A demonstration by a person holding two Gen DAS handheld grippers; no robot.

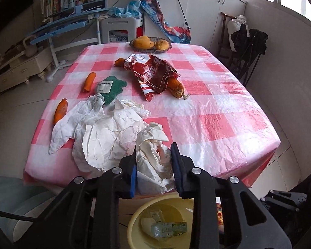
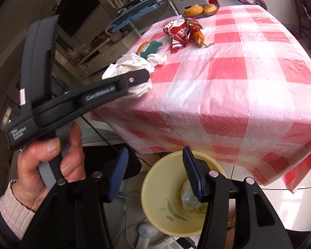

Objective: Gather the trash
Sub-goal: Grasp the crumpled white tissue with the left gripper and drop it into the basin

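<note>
Left claw (image 1: pixel 154 161) clamped, angled down; right claw (image 2: pixel 153 176) parted, empty.

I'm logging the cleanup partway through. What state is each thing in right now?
left gripper: shut on the crumpled tissue at the table's near edge.
crumpled tissue: pinched, resting on the cloth.
right gripper: open, empty, above the bin.
yellow bin: on the floor, some trash inside.
red snack wrapper: crumpled, lying on the table.
white paper pile: spread out, not collected.
fruit basket: holds fruit, at the far edge.

Black left tool (image 1: pixel 154 166), right tool (image 2: pixel 153 172): blue ribbed pads, silver screws; hand (image 2: pixel 49 166), cream ribbed cuff.
</note>
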